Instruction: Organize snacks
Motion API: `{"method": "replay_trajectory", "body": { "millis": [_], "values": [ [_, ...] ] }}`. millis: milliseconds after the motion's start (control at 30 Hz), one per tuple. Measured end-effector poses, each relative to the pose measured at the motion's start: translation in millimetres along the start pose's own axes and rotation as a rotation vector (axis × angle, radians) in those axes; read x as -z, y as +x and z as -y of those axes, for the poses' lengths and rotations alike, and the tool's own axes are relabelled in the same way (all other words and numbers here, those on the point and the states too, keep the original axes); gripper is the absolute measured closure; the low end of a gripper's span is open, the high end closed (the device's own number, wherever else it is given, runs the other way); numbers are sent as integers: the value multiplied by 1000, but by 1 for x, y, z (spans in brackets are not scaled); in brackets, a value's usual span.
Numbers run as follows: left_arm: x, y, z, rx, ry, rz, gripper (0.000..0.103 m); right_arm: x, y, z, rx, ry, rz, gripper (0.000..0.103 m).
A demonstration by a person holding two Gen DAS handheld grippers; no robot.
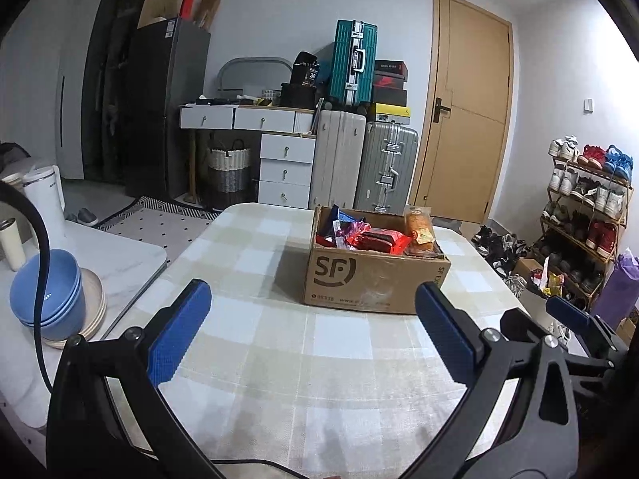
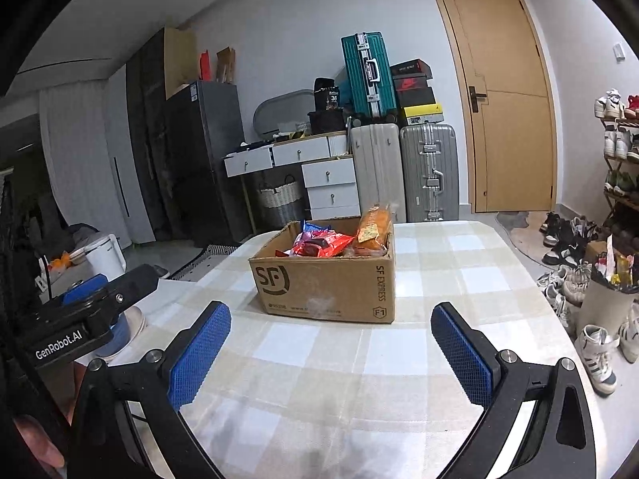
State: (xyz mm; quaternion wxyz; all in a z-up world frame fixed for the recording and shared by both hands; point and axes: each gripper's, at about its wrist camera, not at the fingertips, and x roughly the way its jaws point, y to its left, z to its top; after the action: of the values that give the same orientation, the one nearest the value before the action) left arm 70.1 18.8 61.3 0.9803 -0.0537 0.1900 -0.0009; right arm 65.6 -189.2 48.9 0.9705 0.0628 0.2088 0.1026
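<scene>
A cardboard box (image 1: 375, 279) marked "SF" stands on a table covered with a pale checked tablecloth (image 1: 279, 359), toward the far middle of the tabletop. Its top is open and it holds snack packets: a red packet (image 1: 381, 239) lies across the middle, a purple and blue wrapper (image 1: 339, 221) pokes up at the left side, and an orange packet (image 1: 419, 225) stands upright against the right wall, reaching above the rim. The left gripper (image 1: 313, 337) hovers over the near part of the table with its blue-padded fingers spread wide and nothing between them, well short of the box. The right gripper (image 2: 331, 355) is held the same way, jaws wide apart and empty, also clear of the box; from its view the orange packet (image 2: 373, 227) leans at the far right corner of the cardboard box (image 2: 327, 283). To the left of the table, a stack of blue bowls (image 1: 52, 299) sits on a white side surface beside a white kettle (image 1: 44, 195). Behind the table stand suitcases (image 1: 365, 167), a white drawer unit (image 1: 285, 167), a wooden door (image 1: 467, 111), and a shoe rack (image 1: 587, 207) at the right.
</scene>
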Motion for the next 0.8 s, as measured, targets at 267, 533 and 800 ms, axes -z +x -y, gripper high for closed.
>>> {"method": "replay_trajectory", "body": {
  "millis": [267, 533, 800],
  "values": [
    [3, 1, 5, -8, 37, 10, 1, 1, 1, -3, -6, -5, -3, 1],
    [6, 6, 7, -8, 39, -3, 1, 2, 4, -5, -12, -3, -12, 1],
    [7, 3, 9, -9, 42, 7, 1, 2, 5, -5, -15, -3, -14, 1]
  ]
}}
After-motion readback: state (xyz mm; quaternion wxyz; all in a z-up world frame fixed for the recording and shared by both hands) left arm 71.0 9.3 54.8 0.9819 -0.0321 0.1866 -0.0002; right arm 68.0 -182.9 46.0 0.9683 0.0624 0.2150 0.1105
